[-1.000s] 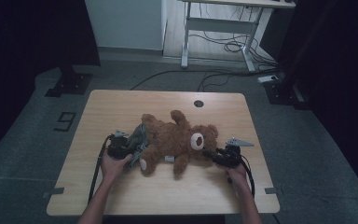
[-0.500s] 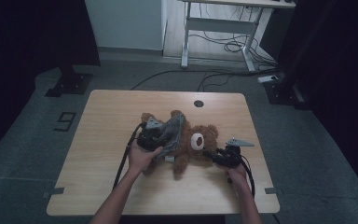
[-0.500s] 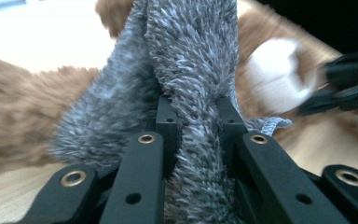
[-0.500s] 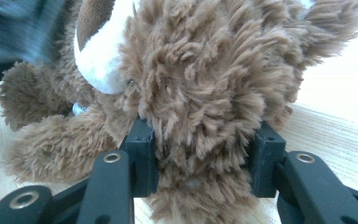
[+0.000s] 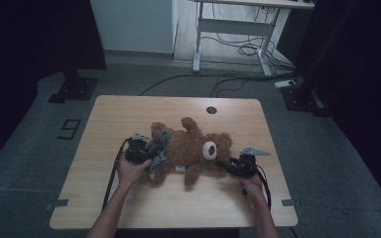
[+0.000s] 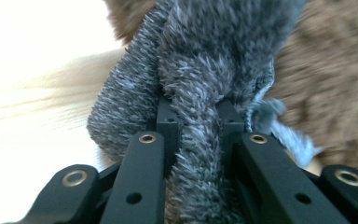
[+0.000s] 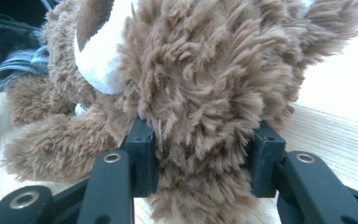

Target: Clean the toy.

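Since half a second ago the left gripper (image 5: 146, 152) has drawn back from over the teddy bear's (image 5: 191, 148) belly toward the bear's legs at the left, taking the grey fleece garment (image 5: 158, 150) with it; the garment, spread higher over the body before, now sits bunched around the lower body. The right gripper (image 5: 228, 166) has kept its place at the bear's head.

The bear lies on its back across the middle of the pale wooden table (image 5: 129, 111), head toward the right, its shaggy brown plush (image 7: 200, 79) standing in long tufts and its muzzle (image 7: 100, 60) a smooth cream patch. The garment is a short, nubby grey pile (image 6: 196, 84) with a frayed, lighter blue-grey edge (image 6: 284, 135).

The left gripper's jaws are squeezed narrow on a fold of the grey fleece that rises between them. The right gripper's jaws stand wider, pressed into the brown fur at either side of the bear's head.
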`<state>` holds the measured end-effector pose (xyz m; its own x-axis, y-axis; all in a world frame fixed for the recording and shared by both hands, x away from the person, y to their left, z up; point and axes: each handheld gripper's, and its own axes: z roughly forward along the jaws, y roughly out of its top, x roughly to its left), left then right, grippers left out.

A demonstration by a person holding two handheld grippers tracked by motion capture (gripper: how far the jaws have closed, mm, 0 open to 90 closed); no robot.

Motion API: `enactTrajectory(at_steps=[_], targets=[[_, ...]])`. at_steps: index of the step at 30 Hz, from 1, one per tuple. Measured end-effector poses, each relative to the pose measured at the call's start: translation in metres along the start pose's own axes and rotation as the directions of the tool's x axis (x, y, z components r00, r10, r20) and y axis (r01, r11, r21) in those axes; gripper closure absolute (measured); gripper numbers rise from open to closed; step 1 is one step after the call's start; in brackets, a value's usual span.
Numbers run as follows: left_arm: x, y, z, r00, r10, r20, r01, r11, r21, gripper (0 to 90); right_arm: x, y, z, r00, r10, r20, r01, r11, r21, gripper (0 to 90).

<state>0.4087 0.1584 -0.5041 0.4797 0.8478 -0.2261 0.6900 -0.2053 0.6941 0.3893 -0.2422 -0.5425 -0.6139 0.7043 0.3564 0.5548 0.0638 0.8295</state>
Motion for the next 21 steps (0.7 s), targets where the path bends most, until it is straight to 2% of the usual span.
enactTrajectory(at_steps=[1, 2, 3, 4, 5, 6, 7, 8, 9, 10, 11, 12, 14, 15, 16, 17, 18, 19, 21], targets=[[0.004, -0.002, 0.002, 0.9994, 0.013, -0.032, -0.012, 0.9997, 0.023, 76.6, 0.0, 0.0, 0.0, 1.0, 0.001, -0.001, -0.001, 1.0, 0.0, 53.7], [0.004, -0.002, 0.002, 0.9994, 0.013, -0.032, -0.012, 0.9997, 0.023, 76.6, 0.0, 0.0, 0.0, 1.0, 0.001, -0.001, -0.001, 1.0, 0.0, 53.7], [0.009, -0.004, -0.002, 0.997, 0.029, -0.072, -0.026, 0.9986, 0.046, 76.6, 0.0, -0.001, 0.0, 1.0, 0.0, 0.001, 0.0, 1.0, 0.001, 53.7], [0.009, -0.004, -0.002, 0.997, 0.029, -0.072, -0.026, 0.9986, 0.046, 76.5, 0.0, -0.001, 0.0, 1.0, 0.0, 0.001, 0.0, 1.0, 0.001, 53.7], [0.011, -0.005, -0.007, 0.9957, 0.034, -0.086, -0.031, 0.9985, 0.046, 76.5, 0.0, -0.001, 0.0, 1.0, 0.0, 0.0, 0.0, 1.0, 0.001, 53.7], [0.011, -0.004, -0.012, 0.996, 0.03, -0.084, -0.027, 0.999, 0.036, 76.5, -0.001, -0.001, 0.0, 1.0, 0.001, -0.001, -0.001, 1.0, 0.001, 53.7], [0.008, 0.0, -0.027, 0.9971, 0.027, -0.071, -0.028, 0.9996, -0.009, 76.4, -0.002, -0.001, 0.0, 1.0, 0.003, -0.003, -0.003, 1.0, -0.003, 53.7], [0.008, 0.0, -0.027, 0.9971, 0.027, -0.071, -0.028, 0.9996, -0.009, 76.4, -0.002, -0.001, 0.0, 1.0, 0.003, -0.003, -0.003, 1.0, -0.003, 53.7], [0.003, 0.004, -0.036, 0.9984, 0.027, -0.05, -0.029, 0.9987, -0.04, 76.4, -0.001, 0.0, 0.0, 1.0, 0.006, 0.0, -0.006, 1.0, -0.001, 53.7], [-0.009, 0.013, -0.046, 0.9989, 0.044, -0.019, -0.045, 0.9958, -0.08, 76.5, -0.001, 0.0, 0.0, 1.0, 0.004, 0.002, -0.004, 1.0, -0.001, 53.7], [-0.009, 0.013, -0.046, 0.9989, 0.044, -0.019, -0.045, 0.9958, -0.08, 76.5, -0.001, 0.0, 0.0, 1.0, 0.004, 0.002, -0.004, 1.0, -0.001, 53.7], [-0.02, 0.021, -0.05, 0.9973, 0.072, -0.018, -0.073, 0.992, -0.102, 76.5, -0.001, 0.0, 0.0, 1.0, 0.005, 0.004, -0.005, 1.0, -0.002, 53.7], [-0.036, 0.034, -0.051, 0.9944, 0.105, 0.007, -0.104, 0.9872, -0.122, 76.5, 0.0, 0.0, 0.0, 1.0, 0.001, 0.008, -0.001, 1.0, 0.0, 53.7], [-0.044, 0.04, -0.049, 0.992, 0.126, 0.014, -0.123, 0.9851, -0.12, 76.5, 0.0, 0.0, 0.0, 1.0, 0.0, 0.009, 0.0, 1.0, 0.0, 53.7], [-0.057, 0.052, -0.041, 0.9887, 0.148, 0.027, -0.144, 0.9826, -0.117, 76.5, 0.0, 0.0, 0.0, 1.0, 0.0, 0.009, 0.0, 1.0, 0.0, 53.7], [-0.064, 0.059, -0.035, 0.9869, 0.157, 0.038, -0.152, 0.9821, -0.111, 76.4, 0.0, 0.0, 0.0, 1.0, 0.001, 0.009, -0.001, 1.0, 0.0, 53.7], [-0.071, 0.065, -0.029, 0.9858, 0.16, 0.051, -0.154, 0.9822, -0.108, 76.4, 0.0, 0.0, 0.0, 1.0, 0.001, 0.01, -0.001, 1.0, -0.001, 53.7], [-0.071, 0.065, -0.029, 0.9858, 0.16, 0.051, -0.154, 0.9822, -0.108, 76.5, 0.0, 0.0, 0.0, 1.0, 0.001, 0.01, -0.001, 1.0, -0.001, 53.7], [-0.084, 0.077, -0.014, 0.9835, 0.167, 0.07, -0.16, 0.9821, -0.1, 76.5, 0.001, 0.0, 0.0, 0.9999, -0.001, 0.015, 0.001, 1.0, 0.001, 53.7]])
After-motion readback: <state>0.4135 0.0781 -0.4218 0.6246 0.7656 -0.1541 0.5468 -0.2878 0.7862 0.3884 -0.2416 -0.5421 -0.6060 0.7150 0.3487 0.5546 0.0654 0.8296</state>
